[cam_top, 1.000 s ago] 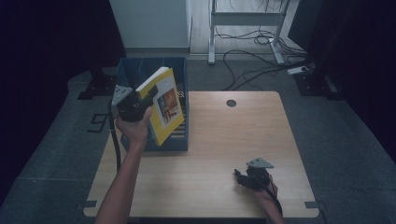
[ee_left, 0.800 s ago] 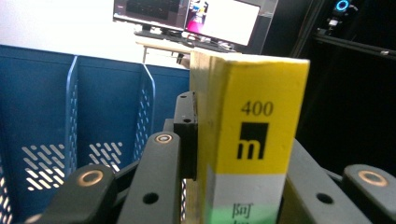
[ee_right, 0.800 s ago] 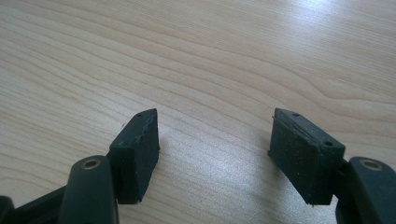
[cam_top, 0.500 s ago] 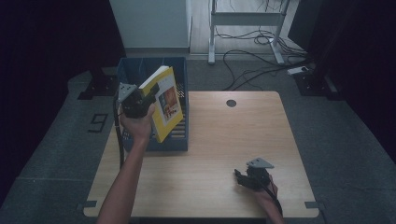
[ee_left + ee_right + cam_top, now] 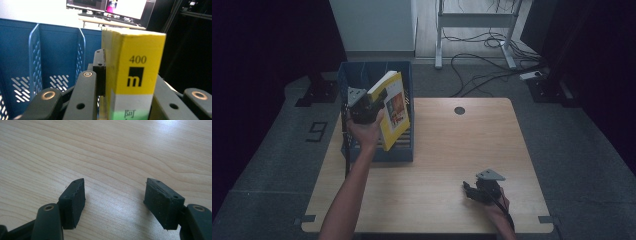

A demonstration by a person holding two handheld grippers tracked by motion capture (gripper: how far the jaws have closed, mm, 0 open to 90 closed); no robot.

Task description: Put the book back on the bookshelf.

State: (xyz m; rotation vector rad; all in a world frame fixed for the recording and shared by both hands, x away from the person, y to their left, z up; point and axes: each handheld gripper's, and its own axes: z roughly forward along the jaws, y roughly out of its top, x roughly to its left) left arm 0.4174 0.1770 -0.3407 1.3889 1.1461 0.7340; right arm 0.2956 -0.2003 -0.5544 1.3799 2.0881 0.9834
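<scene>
my left fingers (image 5: 100,72) are clamped on the yellow book (image 5: 133,72), one black pad flat against its cover, the spine facing me with "400" printed on it. over the last second i have carried the book a little farther back and up over the blue file box (image 5: 404,150); in the high view my left hand (image 5: 364,131) now sits higher against the box's near wall, and the book (image 5: 393,111) leans above the slots, its lower edge down near the dividers. i judge that leaves the lowering into a slot to do, and the corner must clear a divider first.

my right fingers (image 5: 113,202) are apart, holding nothing, hovering just above bare wood. the right hand (image 5: 492,202) has not moved, resting near the front right of the worktop (image 5: 452,150).

the worktop is pale wood with a round cable hole (image 5: 459,110) near the back. beyond it lie grey floor, loose cables (image 5: 482,60), a metal frame (image 5: 477,20), and dark curtains either side.
</scene>
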